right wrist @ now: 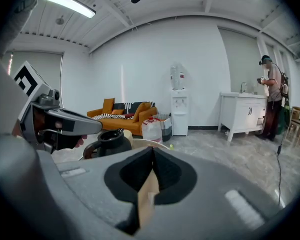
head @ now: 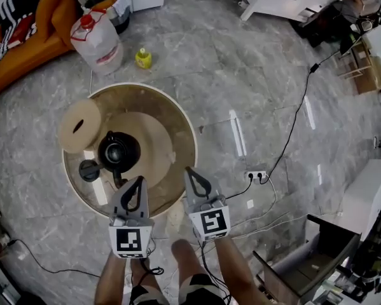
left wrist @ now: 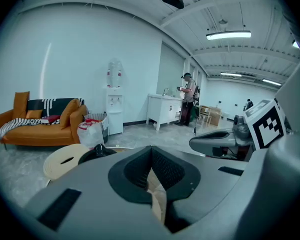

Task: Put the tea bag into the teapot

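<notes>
Both tongs are pressed together. The left tongs [left wrist: 151, 151] and right tongs [right wrist: 153, 153] each show a tan sliver in the gap below the pads. It looks like table seen through the gap, not a held thing, though I can't be sure. Both hover at the near rim of the round table [head: 177, 122].

The teapot [head: 119, 151] stands open, left of centre, with its lid [head: 88, 169] just beside it. The pale strip lying flat near the rim, just left of the left tongs, is probably the tea bag [head: 100, 192].

Risks, as I judge them:
- The bag lies flat and close to the edge, so a shallow pinch could slide it off onto the floor.
- The teapot's handle points toward the left tongs, so a reach could nudge the pot.
- A beige disc [head: 79, 125] overhangs the far-left rim and could be tipped off.

The left side is crowded. The table's right half is bare, which leaves the right tongs free room.
</notes>
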`<state>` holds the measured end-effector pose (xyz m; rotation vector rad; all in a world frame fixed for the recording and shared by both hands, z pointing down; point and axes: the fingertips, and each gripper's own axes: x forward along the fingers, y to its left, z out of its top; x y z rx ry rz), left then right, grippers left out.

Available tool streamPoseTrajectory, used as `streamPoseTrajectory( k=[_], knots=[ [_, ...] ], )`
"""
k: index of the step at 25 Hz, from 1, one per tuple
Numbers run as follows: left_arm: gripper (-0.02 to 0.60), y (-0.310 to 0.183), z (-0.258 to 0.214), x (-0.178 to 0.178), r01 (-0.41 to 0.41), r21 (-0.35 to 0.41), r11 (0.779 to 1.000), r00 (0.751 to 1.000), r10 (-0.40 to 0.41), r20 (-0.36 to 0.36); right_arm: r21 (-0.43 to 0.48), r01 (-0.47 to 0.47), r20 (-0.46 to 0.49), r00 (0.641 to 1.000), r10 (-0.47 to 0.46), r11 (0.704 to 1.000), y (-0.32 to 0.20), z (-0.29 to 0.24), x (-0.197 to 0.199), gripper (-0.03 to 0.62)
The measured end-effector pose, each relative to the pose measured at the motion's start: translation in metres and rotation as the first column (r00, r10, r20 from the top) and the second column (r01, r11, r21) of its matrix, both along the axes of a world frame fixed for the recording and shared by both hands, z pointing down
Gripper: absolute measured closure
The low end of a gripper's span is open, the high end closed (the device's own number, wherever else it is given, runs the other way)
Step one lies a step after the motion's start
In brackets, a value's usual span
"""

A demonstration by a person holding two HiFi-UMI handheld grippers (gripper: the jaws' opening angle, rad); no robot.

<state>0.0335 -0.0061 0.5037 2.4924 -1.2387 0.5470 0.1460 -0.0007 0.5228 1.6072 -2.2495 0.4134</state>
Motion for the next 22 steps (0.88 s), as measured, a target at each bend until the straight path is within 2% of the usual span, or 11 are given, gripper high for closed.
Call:
streamPoseTrajectory(
  k=[4, 11, 16, 22],
  knots=[
    [0.565, -0.001, 0.035, 0.013, -0.013, -0.003, 1.0, 1.0, 0.013, 0.017, -0.034, 0.016, 0.002, 1.0, -0.016, 0.999, 0.001, 0.037, 0.01, 0.594],
    [0.565, 0.0, 0.09, 0.025, 0.057, -0.114, 0.992, 0.998, -0.056, 0.009, -0.076, 0.055, 0.014, 0.998, -0.054, 0.996, -0.008, 0.094, 0.013, 0.594],
    [0.565, 0.0, 0.127, 0.028, 0.051, -0.111, 0.993, 0.998, -0.048, 0.028, -0.071, 0.083, 0.021, 0.996, -0.081, 0.994, -0.012, 0.135, 0.011, 0.594],
    [0.565, -0.002, 0.155, 0.028, 0.083, -0.155, 0.984, 0.996, -0.079, 0.035, -0.121, 0.097, 0.027, 0.995, -0.094, 0.988, -0.018, 0.167, 0.01, 0.594]
  ],
)
